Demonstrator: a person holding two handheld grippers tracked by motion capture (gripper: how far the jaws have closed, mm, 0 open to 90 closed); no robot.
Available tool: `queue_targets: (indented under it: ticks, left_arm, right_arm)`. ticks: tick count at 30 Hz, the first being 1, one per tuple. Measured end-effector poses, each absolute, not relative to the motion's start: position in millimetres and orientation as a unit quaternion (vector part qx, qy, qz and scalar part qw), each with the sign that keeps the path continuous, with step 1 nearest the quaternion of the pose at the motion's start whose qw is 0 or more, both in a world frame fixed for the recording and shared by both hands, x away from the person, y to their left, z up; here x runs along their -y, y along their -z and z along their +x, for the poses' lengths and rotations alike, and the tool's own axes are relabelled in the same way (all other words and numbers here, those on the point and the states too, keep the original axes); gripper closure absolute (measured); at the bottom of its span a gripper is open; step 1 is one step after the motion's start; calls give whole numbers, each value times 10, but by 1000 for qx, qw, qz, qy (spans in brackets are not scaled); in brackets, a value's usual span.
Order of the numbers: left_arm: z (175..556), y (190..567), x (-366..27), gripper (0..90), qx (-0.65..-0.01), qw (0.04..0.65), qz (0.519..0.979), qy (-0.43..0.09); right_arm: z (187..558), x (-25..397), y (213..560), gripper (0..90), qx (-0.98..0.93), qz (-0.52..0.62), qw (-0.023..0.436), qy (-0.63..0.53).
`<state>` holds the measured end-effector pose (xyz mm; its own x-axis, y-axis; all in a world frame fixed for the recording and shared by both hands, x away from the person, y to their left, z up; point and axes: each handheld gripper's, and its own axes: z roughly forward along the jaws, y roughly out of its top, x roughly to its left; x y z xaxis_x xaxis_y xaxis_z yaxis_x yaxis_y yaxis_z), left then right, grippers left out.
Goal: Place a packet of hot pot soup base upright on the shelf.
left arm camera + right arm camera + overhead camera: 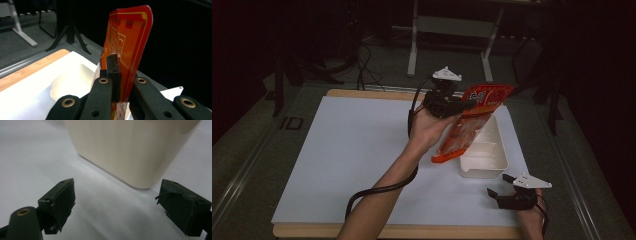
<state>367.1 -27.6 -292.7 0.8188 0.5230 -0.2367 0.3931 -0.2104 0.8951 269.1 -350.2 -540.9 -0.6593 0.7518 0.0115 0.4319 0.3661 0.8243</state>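
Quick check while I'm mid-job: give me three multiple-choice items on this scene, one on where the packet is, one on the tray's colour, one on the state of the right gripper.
1. Where is the orange packet?
A. flat on the white sheet
B. held up over the tray
C. on the floor

2. What colour is the tray?
A. cream
B. blue
C. black

3. How is the right gripper?
A. shut on the packet
B. shut on the tray
C. open

Answers: 1 B, the left gripper clamps its top end above the tray. 2 A, its walls look cream in the right gripper view. 3 C, its jaws stand apart, holding nothing.
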Motion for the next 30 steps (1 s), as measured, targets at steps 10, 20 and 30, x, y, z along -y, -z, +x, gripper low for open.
queue_targets:
  ticks: [10, 20, 30]
  left_arm:
    - [3701, 2966, 475, 900, -285, 558, 778, -52]
    - [3717, 2994, 712, 900, -285, 554, 780, -59]
    - [3728, 3165, 907, 900, -296, 566, 767, -65]
  right_arm:
    - [2690, 3505, 5408, 140, -804, 368, 187, -428]
    - [2686, 3505, 5407, 140, -804, 368, 188, -429]
    - [2685, 3508, 5407, 140, -803, 368, 188, -430]
